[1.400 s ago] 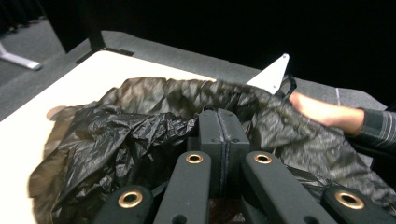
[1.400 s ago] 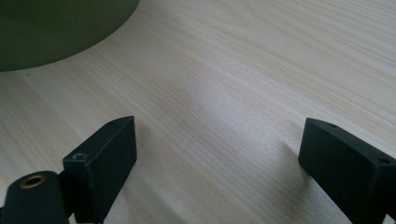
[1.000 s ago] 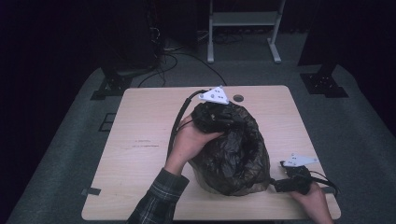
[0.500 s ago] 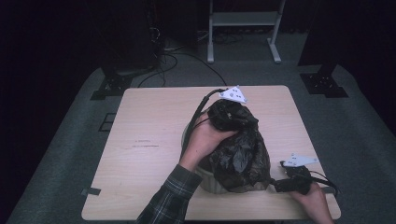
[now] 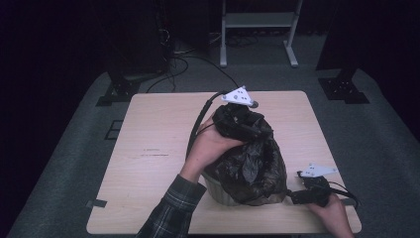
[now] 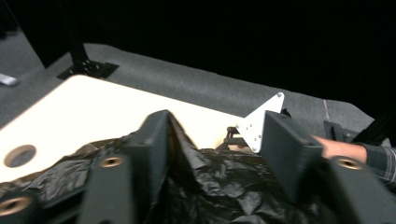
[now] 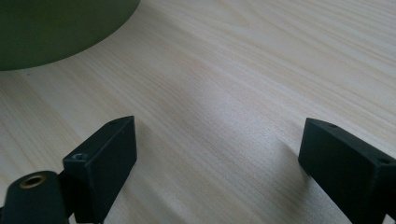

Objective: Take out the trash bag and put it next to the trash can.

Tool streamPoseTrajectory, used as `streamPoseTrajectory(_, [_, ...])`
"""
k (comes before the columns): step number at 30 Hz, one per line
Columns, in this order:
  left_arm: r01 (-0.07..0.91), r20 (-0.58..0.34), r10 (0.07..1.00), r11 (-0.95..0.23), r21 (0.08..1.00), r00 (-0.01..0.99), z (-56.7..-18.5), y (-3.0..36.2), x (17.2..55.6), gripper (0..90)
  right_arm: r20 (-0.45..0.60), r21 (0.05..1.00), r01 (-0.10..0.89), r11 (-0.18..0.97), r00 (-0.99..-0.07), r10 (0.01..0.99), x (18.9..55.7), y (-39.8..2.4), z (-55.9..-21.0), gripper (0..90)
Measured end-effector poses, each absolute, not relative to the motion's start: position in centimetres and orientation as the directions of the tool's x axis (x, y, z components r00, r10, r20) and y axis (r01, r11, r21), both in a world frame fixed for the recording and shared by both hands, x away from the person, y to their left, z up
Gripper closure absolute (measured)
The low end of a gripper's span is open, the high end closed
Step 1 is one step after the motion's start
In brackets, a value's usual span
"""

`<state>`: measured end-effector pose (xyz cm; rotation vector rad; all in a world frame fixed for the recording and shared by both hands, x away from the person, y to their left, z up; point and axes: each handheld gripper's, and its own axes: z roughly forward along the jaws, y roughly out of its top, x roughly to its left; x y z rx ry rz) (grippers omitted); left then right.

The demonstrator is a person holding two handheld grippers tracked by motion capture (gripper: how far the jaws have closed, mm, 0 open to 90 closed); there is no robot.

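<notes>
Over the last second the left gripper (image 5: 241,110) was carried from the top of the crinkled black plastic bag (image 5: 252,158) a little toward the far edge of the desk (image 5: 148,129), and its jaws had just been opening from fully together to partly apart. In the left gripper view a peak of black film (image 6: 187,144) lay against the inner face of one jaw while the other jaw stood clear, so nothing was clamped; judged a release of the bag's gathered top, or a re-grip in preparation. The bag had shifted with the hand and stood taller and narrower than before, with its bunched top pulled toward the far edge. It was draped over a pale round ribbed container (image 5: 218,191), only the lower wall of which was visible, right of centre near the near edge. Film was glossy, heavily creased, apparently thin and slack; likely to slip if gripped by a single fold. The right gripper (image 5: 297,197) was unmoved, resting at the near right corner just beside the container, with its jaws wide apart over bare wood (image 7: 224,107) and empty.
</notes>
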<state>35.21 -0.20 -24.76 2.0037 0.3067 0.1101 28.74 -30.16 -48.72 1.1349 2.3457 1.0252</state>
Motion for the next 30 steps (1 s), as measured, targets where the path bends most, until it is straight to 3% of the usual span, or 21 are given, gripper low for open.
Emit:
streamPoseTrajectory(15, [0.142, -0.012, 0.341, -0.360, 0.922, 0.940, -22.7, 5.0, 34.2, 10.5, 0.008, 0.730, 0.538, 0.421, -0.624, 0.782, 28.7, -30.2, -48.7, 10.1])
streamPoseTrajectory(30, [0.166, 0.024, 0.483, -0.347, 0.923, 0.875, -23.9, 15.2, 31.7, 1.5, -0.001, 0.714, 0.545, 0.439, -0.626, 0.780, 28.7, -30.4, -48.3, 12.2])
